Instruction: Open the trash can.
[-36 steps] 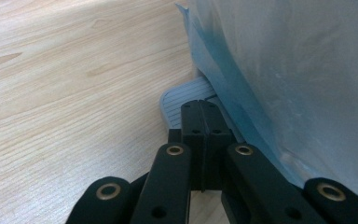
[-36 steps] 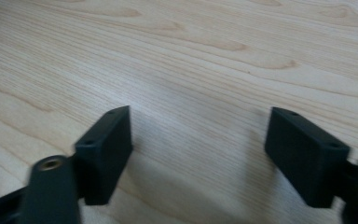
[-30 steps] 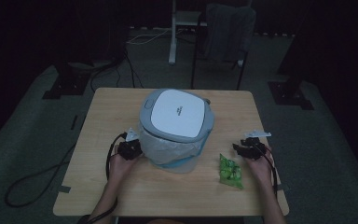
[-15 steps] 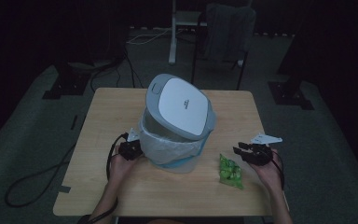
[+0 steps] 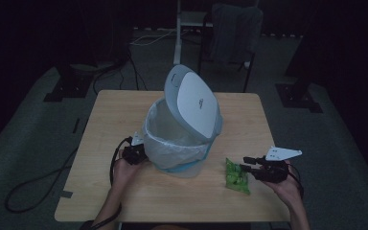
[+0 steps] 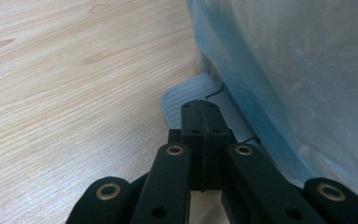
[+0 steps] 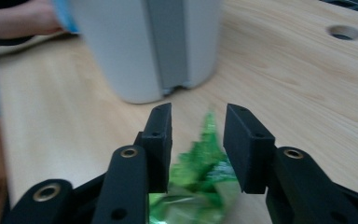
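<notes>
Since a second ago, the white hinged lid (image 5: 194, 104) of the grey pedal bin (image 5: 182, 143) has swung from flat to nearly upright, and the right gripper (image 5: 247, 164) has closed in on the crumpled green wrapper (image 5: 236, 176). On the pale wooden table (image 5: 105, 115) the bin, lined with a translucent bag, stands open. The left gripper (image 6: 200, 112), jaws clenched together, presses the ribbed grey pedal (image 6: 186, 95); hold that pressure steady. The right gripper's jaws are spread around the wrapper, not yet pinching: squeeze its bulk, then lift.
</notes>
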Action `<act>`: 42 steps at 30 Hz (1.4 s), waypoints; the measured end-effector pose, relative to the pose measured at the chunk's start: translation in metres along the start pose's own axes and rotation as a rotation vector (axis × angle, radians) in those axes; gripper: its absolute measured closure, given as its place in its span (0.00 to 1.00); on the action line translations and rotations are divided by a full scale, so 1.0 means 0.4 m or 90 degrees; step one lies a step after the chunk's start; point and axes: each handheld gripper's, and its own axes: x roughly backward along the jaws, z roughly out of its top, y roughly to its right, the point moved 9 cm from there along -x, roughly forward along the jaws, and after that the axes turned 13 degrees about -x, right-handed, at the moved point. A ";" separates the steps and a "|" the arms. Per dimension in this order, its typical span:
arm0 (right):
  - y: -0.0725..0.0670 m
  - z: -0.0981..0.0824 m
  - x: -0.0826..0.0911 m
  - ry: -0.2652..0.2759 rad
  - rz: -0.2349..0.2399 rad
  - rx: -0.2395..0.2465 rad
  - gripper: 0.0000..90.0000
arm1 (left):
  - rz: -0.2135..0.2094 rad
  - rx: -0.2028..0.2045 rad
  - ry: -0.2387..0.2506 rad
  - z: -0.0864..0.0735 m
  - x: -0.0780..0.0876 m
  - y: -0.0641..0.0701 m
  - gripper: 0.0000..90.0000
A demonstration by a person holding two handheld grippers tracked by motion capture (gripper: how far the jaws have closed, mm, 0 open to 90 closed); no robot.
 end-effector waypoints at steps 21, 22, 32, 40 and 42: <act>-0.045 -0.091 -0.093 -0.132 0.032 0.104 0.70 | -0.001 0.002 0.001 0.000 0.000 0.000 1.00; -0.037 -0.086 -0.098 -0.128 0.021 0.101 0.72 | -0.001 0.002 0.000 0.000 0.000 0.000 1.00; -0.029 -0.077 -0.098 -0.143 -0.005 0.102 0.70 | 0.000 0.000 -0.001 0.000 0.000 0.000 1.00; -0.013 -0.090 -0.087 -0.152 -0.005 0.097 0.92 | 0.001 -0.001 -0.001 0.000 0.000 0.001 1.00; -0.012 -0.084 -0.089 -0.142 -0.009 0.100 0.97 | 0.001 0.000 -0.001 0.000 0.000 0.000 1.00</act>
